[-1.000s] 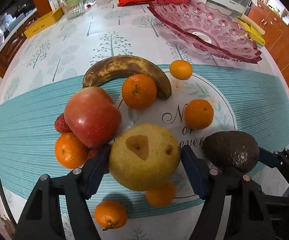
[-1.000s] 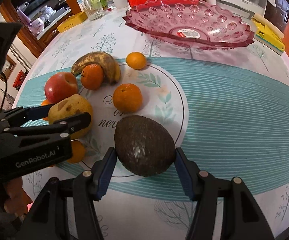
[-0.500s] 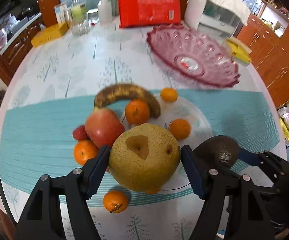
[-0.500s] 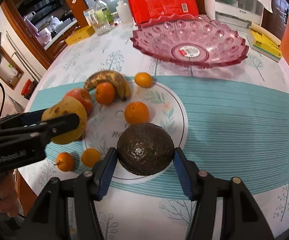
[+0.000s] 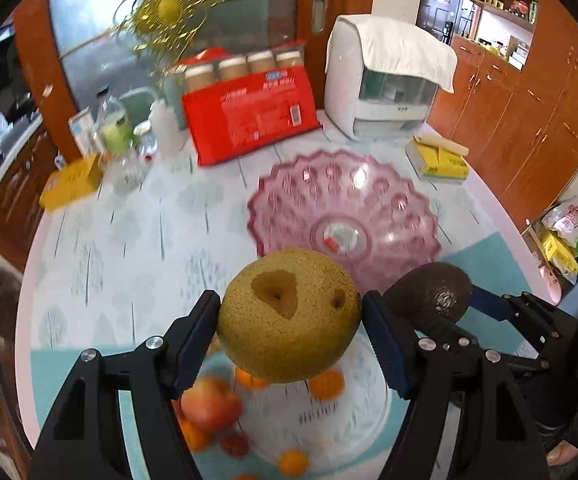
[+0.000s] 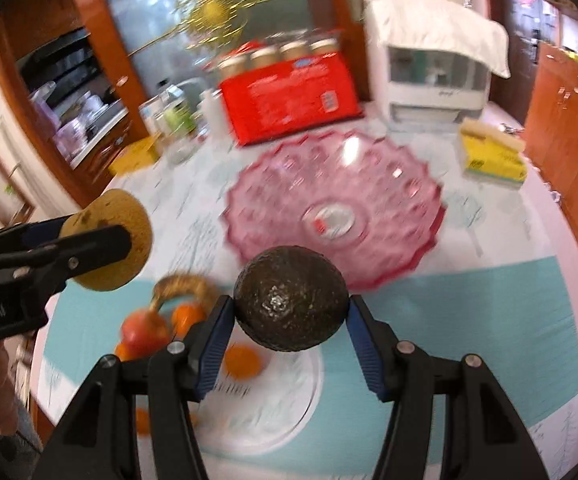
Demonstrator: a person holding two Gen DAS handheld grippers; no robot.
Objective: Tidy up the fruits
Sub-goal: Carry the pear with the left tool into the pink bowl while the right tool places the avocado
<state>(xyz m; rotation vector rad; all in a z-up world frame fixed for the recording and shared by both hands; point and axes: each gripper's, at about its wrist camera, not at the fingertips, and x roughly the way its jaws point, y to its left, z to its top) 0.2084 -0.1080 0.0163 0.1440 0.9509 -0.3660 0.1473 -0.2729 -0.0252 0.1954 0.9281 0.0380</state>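
Note:
My left gripper (image 5: 289, 320) is shut on a yellow-brown pear (image 5: 289, 314) and holds it high above the table. My right gripper (image 6: 291, 312) is shut on a dark avocado (image 6: 291, 298), also lifted; the avocado shows at the right in the left wrist view (image 5: 429, 294). The pink glass bowl (image 5: 345, 204) stands empty beyond both fruits, and in the right wrist view (image 6: 333, 196) too. Below lie a red apple (image 5: 209, 404), several oranges (image 5: 325, 384) and a brown banana (image 6: 185, 284).
At the back of the table stand a red package (image 5: 249, 108), a white appliance (image 5: 385, 84), a yellow box (image 5: 437, 158), bottles and a glass (image 5: 125, 152), and a yellow box (image 5: 71, 186) at the left edge. Wooden cabinets stand to the right.
Both grippers have risen and tilted up with their fruit. The pear and avocado left the table, and the pink bowl now lies straight ahead of them.

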